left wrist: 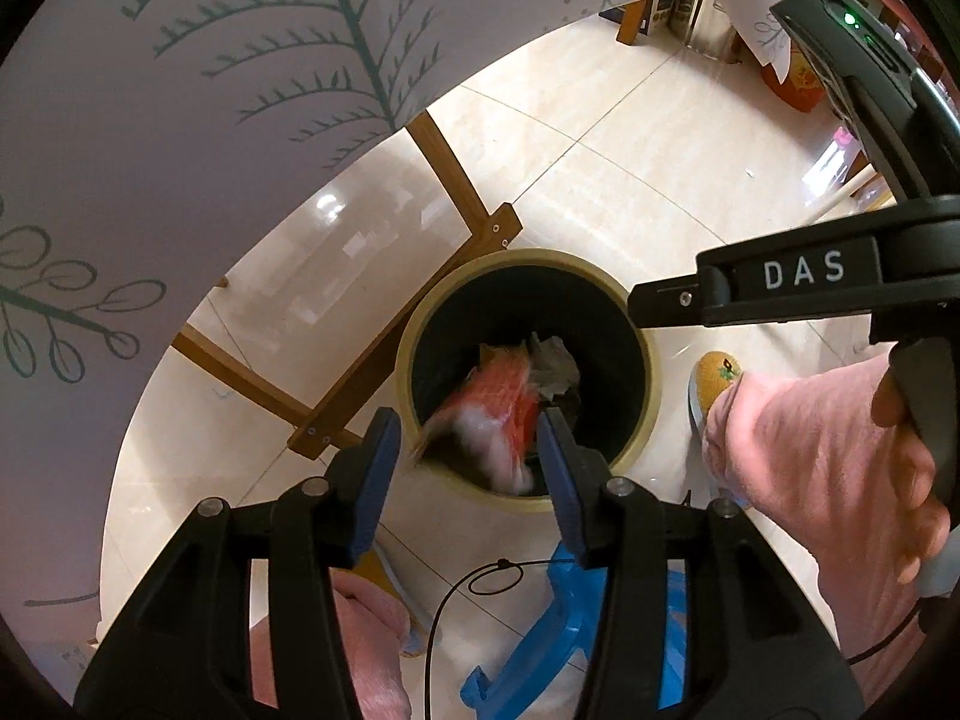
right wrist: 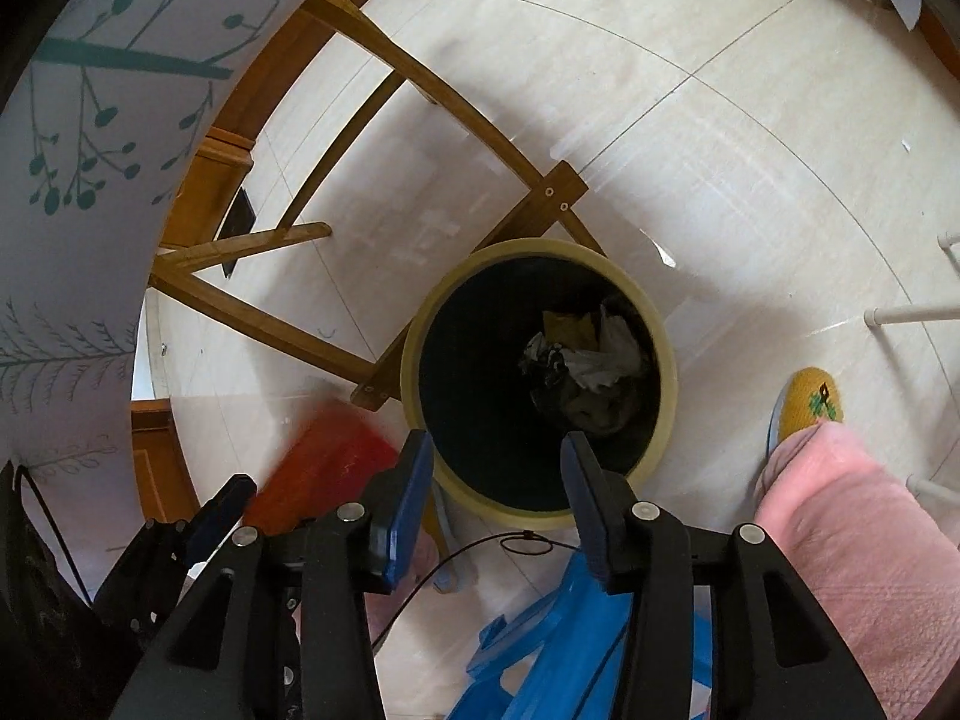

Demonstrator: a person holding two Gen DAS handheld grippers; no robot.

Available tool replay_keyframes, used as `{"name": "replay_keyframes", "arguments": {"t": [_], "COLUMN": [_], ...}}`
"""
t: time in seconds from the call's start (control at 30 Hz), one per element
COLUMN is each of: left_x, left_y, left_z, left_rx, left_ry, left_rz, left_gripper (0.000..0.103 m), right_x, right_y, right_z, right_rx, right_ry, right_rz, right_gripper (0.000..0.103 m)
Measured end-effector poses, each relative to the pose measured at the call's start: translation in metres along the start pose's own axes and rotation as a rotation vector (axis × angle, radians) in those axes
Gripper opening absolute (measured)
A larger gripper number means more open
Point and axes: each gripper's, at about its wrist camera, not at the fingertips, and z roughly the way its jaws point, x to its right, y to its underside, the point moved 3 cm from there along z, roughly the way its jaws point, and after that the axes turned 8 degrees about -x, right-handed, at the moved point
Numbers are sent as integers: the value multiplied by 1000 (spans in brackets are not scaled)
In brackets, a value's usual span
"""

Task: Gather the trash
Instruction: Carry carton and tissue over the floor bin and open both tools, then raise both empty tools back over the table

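Left tongs (left wrist: 468,450) spread apart above round bin (left wrist: 642,420) on tiled floor (left wrist: 600,168), blurred orange-red wrapper (left wrist: 498,402) loose between the tips over bin mouth, right tongs (right wrist: 498,468) also apart, empty, crumpled trash (right wrist: 588,360) inside bin.

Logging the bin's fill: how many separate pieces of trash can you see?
4, at least: a blurred red wrapper over the mouth of the trash bin; inside it, brown paper, white crumpled plastic and a dark wad. More may lie beneath.
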Motion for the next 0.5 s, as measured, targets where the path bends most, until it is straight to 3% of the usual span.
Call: {"name": "replay_keyframes", "arguments": {"t": [0.5], "left_x": [7], "left_y": [4], "left_z": [-49], "left_rx": [72], "left_ry": [6], "left_rz": [22], "left_gripper": [44], "right_x": [-13], "right_y": [17], "right_z": [-35], "right_rx": [58], "right_ry": [-11], "right_rz": [-34], "right_gripper": [51]}}
